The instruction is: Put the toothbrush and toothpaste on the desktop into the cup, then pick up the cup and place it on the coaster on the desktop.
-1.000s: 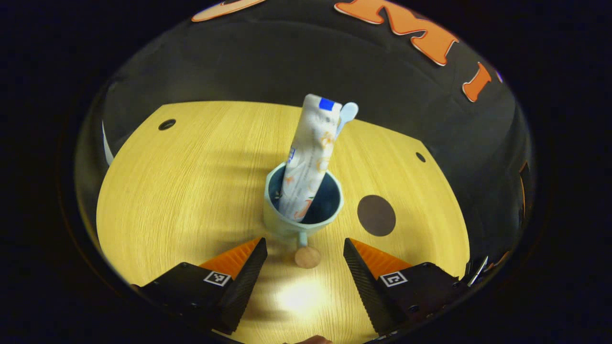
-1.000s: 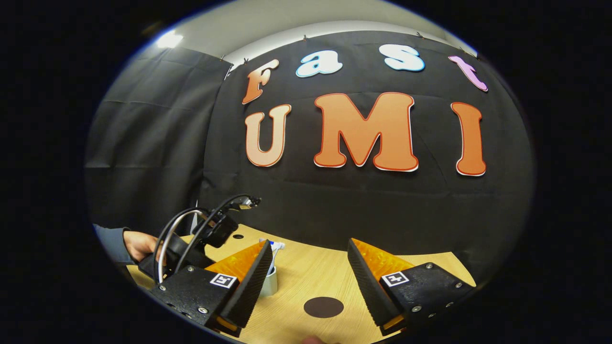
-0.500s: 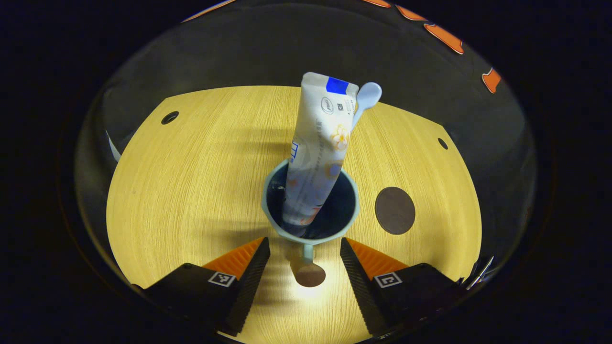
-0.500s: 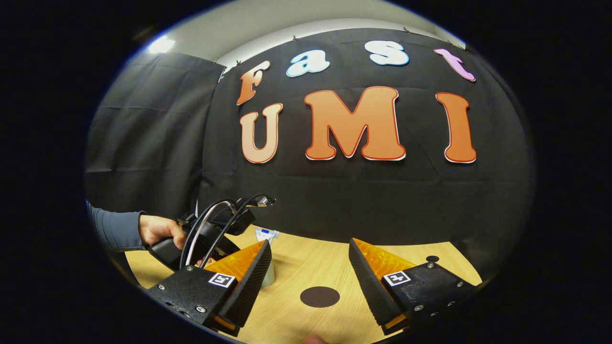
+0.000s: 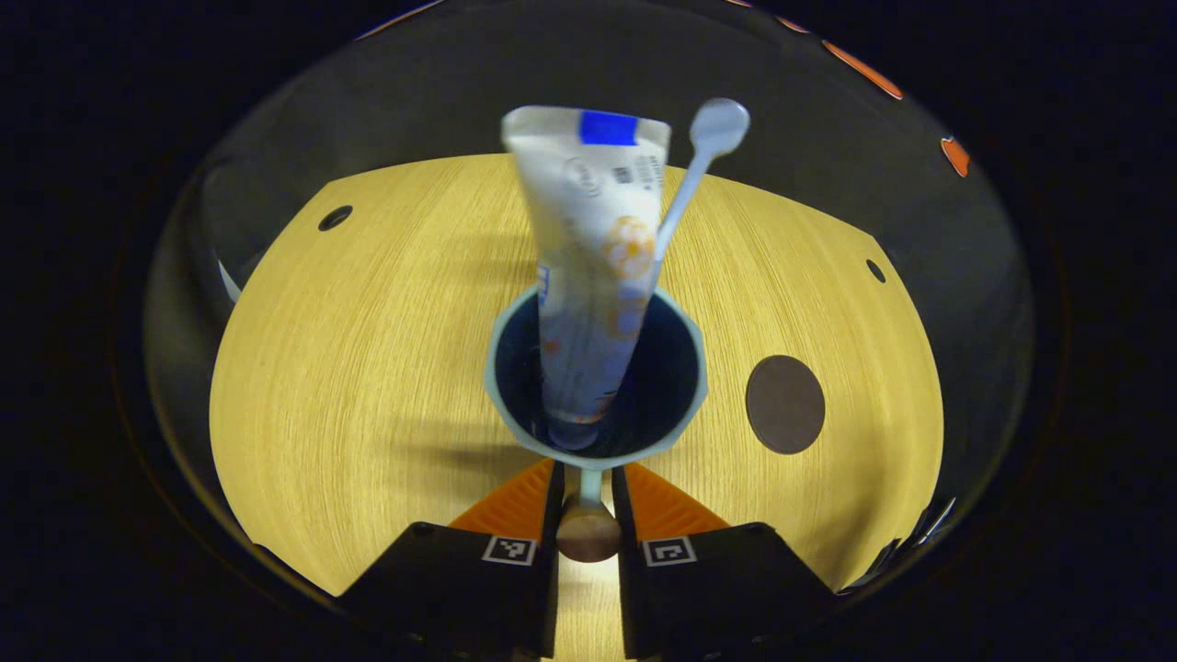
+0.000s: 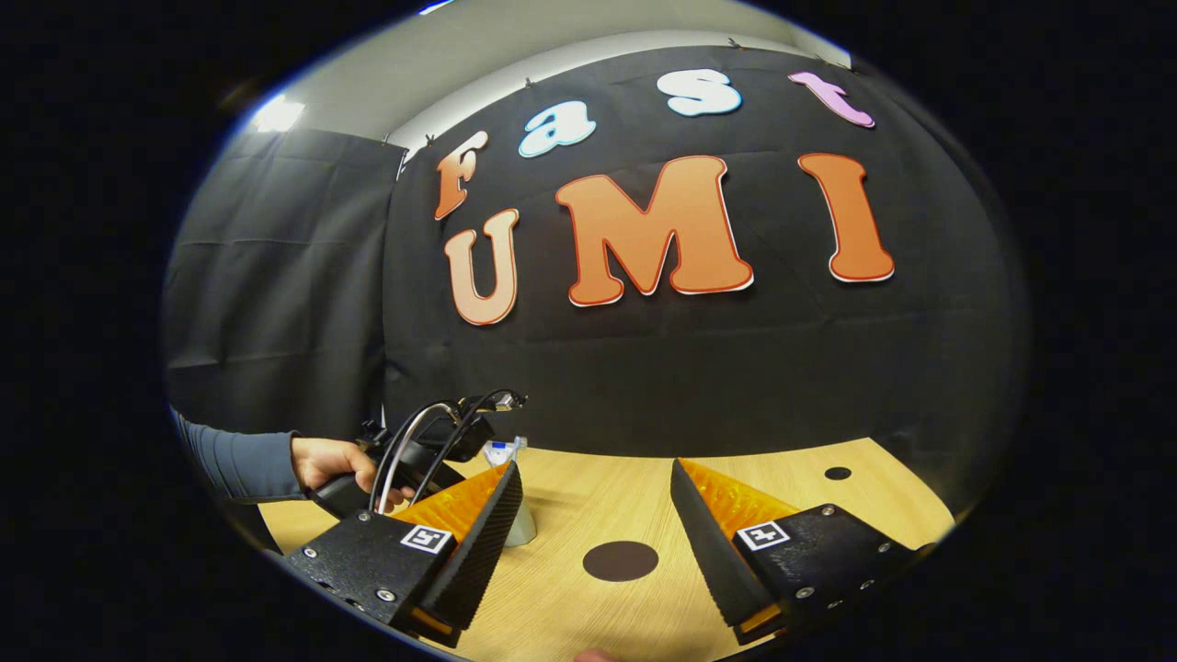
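Left gripper is closed on the cup's handle: both fingers sit tight against the stem of the handle, one each side, with its round wooden-looking end knob showing just between them at the near side

Cup is pale blue-green with a dark inside, standing on the desktop roughly mid-table in my left gripper view. I can't tell whether its base is on the wood or just off it

Toothpaste stands in the cup cap-down, crimped end with the blue band up top, leaning a bit to the left and toward me. Toothbrush is in the cup too, on the right of the tube, leaning against the far right rim, rounded end poking up above the tube

Coaster is a dark round disc flat on the wood, to the right of the cup, near it but not touching

Right gripper is open, fingers wide apart, holding nothing, hanging above the near edge of the desktop. Between its fingers in the right gripper view I see the coaster on the table ahead. Off to the left in that view, a hand with a grey-blue sleeve holds my left gripper with its cables, and the toothpaste top sticks up just behind it, with a bit of the cup showing past my right gripper's left finger

Two small dark holes in the desktop at the far left and far right
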Motion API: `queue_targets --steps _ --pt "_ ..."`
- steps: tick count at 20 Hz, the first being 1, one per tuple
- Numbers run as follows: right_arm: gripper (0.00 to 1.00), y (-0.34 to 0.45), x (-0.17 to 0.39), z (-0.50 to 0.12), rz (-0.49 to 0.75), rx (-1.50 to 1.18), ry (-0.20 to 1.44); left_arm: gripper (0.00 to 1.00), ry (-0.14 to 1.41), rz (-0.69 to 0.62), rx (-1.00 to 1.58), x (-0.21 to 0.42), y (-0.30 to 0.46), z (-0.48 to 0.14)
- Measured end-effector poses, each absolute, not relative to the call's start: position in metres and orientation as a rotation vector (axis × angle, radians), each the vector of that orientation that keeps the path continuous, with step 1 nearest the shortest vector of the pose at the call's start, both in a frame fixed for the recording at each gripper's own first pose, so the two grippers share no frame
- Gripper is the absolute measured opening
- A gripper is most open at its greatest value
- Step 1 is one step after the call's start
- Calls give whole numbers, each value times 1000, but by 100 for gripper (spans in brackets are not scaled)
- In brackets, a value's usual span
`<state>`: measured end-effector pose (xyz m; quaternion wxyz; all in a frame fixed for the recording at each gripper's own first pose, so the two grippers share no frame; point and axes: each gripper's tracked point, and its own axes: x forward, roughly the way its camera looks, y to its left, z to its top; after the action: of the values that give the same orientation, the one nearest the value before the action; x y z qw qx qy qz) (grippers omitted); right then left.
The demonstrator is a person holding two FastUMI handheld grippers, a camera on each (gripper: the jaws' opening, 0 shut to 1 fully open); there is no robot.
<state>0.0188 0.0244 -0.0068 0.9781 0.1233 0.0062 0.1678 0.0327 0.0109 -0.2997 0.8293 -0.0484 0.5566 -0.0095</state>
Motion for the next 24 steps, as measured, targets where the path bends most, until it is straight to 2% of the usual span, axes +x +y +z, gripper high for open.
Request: queue_targets --steps 6,12,13,21,24 --pt "97 6 18 -15 296 289 30 23 1127 -40 -79 71 5 -283" --pt "97 -14 11 -13 252 275 20 23 1120 -49 -89 144 -12 -263" --pt "97 -16 7 -12 252 279 18 23 1115 -52 -84 126 -13 -260" --pt "97 -43 -8 -11 206 284 8 23 1073 -95 -52 111 -31 -195" --pt "97 -55 -19 -11 181 281 9 23 1064 -120 -33 126 -42 -201"
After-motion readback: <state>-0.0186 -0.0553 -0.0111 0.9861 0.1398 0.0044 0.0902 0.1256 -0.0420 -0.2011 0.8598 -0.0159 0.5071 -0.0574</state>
